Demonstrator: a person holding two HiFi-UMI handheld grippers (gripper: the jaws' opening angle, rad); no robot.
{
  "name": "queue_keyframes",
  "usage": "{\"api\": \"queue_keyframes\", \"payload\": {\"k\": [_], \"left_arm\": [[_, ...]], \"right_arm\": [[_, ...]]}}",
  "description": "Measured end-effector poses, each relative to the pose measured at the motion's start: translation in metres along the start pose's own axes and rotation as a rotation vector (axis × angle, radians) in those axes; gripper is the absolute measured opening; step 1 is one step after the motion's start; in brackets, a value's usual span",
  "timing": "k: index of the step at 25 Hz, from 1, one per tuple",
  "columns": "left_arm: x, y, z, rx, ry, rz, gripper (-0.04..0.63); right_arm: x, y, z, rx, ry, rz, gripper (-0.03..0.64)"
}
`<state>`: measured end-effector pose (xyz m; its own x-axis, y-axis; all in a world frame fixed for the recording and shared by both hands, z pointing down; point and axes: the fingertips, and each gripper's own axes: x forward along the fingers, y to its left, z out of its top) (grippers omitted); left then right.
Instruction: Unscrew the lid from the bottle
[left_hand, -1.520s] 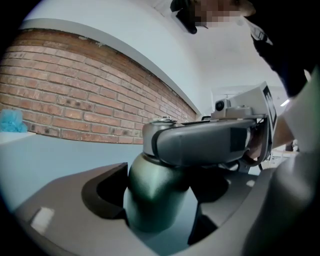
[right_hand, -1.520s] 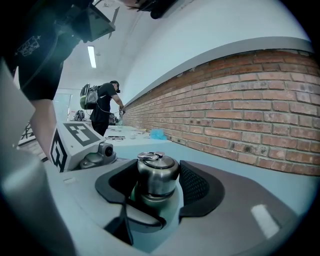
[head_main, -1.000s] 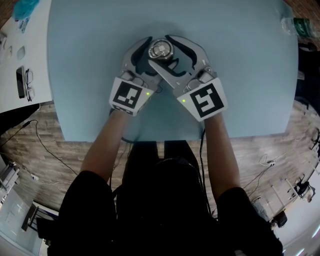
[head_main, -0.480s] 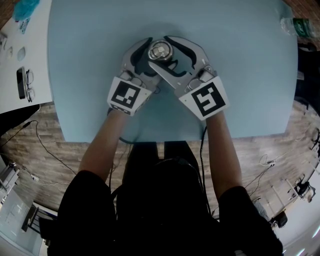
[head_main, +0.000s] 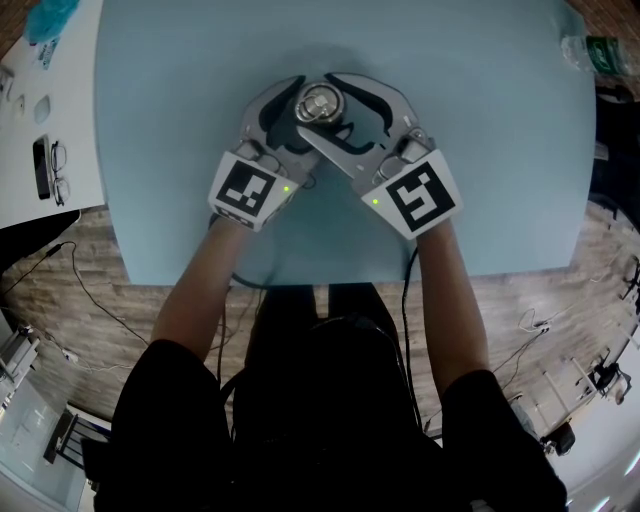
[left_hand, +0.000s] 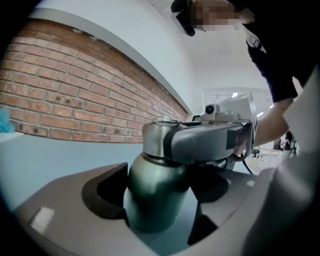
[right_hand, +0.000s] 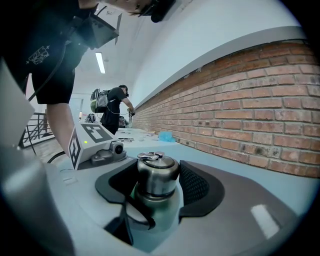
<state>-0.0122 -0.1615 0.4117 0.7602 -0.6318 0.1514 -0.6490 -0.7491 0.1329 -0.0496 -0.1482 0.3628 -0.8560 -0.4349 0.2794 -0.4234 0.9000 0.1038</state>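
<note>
A dark green bottle (left_hand: 155, 192) with a silver lid (head_main: 322, 100) stands upright on the pale blue table (head_main: 480, 150). My left gripper (head_main: 311, 106) comes in from the lower left, its jaws shut on the bottle's body (right_hand: 161, 216) below the lid. My right gripper (head_main: 321, 100) reaches in from the lower right and crosses over the left one. Its jaws are shut on the lid (right_hand: 158, 175), a pad on each side. In the left gripper view, a finger of the right gripper (left_hand: 207, 140) wraps the lid (left_hand: 154, 137) above my left gripper (left_hand: 159, 202).
Glasses and a phone (head_main: 46, 160) lie on a white table at the left, with a teal object (head_main: 48, 14) at the top left. A clear plastic item (head_main: 588, 48) lies at the table's far right corner. A brick wall (right_hand: 260, 110) runs behind. A person (right_hand: 114, 107) stands far back.
The left gripper's marker cube has swung slightly left and the right one slightly right. The bottle and both sets of jaws stay where they were.
</note>
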Motion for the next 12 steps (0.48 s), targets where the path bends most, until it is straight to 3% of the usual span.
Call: {"api": "queue_keyframes", "payload": {"k": [12], "left_arm": [[0.0005,-0.0011,0.0017,0.005,-0.003,-0.022,0.370]], "right_arm": [[-0.0006,0.0008,-0.0003,-0.002,-0.003,0.025,0.261]]}}
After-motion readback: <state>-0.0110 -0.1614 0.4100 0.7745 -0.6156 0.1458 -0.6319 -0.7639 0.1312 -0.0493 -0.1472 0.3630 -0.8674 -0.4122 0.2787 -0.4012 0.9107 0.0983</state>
